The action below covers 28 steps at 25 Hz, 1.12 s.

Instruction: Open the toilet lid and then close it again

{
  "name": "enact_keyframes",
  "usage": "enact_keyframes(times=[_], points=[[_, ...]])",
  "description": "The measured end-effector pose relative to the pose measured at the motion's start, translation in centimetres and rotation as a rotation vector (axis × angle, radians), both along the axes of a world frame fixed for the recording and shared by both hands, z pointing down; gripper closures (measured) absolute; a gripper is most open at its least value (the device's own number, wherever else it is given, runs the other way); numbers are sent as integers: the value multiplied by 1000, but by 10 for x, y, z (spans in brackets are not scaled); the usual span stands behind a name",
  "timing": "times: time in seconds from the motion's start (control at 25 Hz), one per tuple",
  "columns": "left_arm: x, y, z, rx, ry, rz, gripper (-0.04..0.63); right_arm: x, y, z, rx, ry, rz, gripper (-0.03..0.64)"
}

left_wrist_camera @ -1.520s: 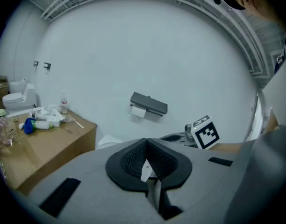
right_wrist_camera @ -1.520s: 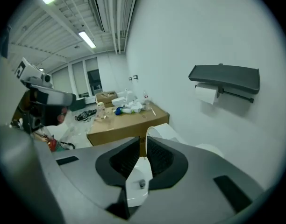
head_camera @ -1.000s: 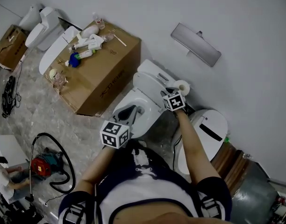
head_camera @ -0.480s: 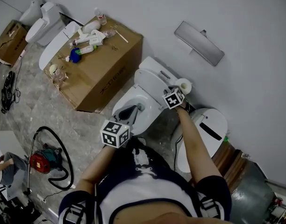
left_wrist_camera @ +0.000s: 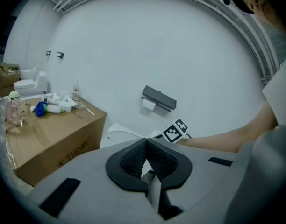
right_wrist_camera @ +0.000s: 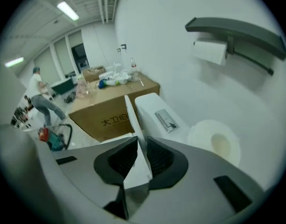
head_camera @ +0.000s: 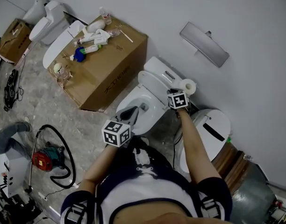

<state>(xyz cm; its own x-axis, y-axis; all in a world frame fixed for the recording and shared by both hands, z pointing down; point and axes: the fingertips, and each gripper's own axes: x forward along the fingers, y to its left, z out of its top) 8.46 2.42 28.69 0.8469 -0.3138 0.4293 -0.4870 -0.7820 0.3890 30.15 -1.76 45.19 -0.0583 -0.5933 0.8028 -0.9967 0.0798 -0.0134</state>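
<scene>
Our right gripper [right_wrist_camera: 139, 149] is clamped on the edge of the lid [right_wrist_camera: 132, 118], which stands raised just in front of the tank [right_wrist_camera: 154, 107]. Our left gripper [left_wrist_camera: 146, 148] is closed on nothing. We should follow the hinge's arc with a firm grip, so the lid never drops.

Cardboard box [head_camera: 110, 73] left of toilet [head_camera: 147, 101]; paper roll [head_camera: 188, 86] right of tank [head_camera: 159, 69]; vacuum [head_camera: 42, 158] on floor [head_camera: 63, 115], front-left.
</scene>
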Motion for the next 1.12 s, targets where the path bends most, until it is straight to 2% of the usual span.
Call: enact_keyframes(times=[0.08, 0.12, 0.24, 0.52, 0.76, 0.92, 1.12], points=[[-2, 1, 7, -30, 5, 0, 589, -19, 12, -1, 5, -93, -13, 568], [-2, 2, 12, -43, 3, 2, 589, -30, 17, -1, 15, -99, -38, 566], [-5, 5, 27, -74, -10, 10, 589, -58, 27, 3, 40, -50, -89, 568], [-7, 9, 63, -148, -29, 12, 588, -110, 47, 13, 27, -15, -220, 568], [-6, 12, 100, -209, -82, 22, 586, -136, 60, 23, 19, 1, -269, 568], [-2, 18, 126, -300, -107, 45, 486, -148, 63, 25, 11, 16, -311, 568], [6, 15, 155, -415, -101, 18, 460, -159, 67, 31, -20, -12, -320, 565]])
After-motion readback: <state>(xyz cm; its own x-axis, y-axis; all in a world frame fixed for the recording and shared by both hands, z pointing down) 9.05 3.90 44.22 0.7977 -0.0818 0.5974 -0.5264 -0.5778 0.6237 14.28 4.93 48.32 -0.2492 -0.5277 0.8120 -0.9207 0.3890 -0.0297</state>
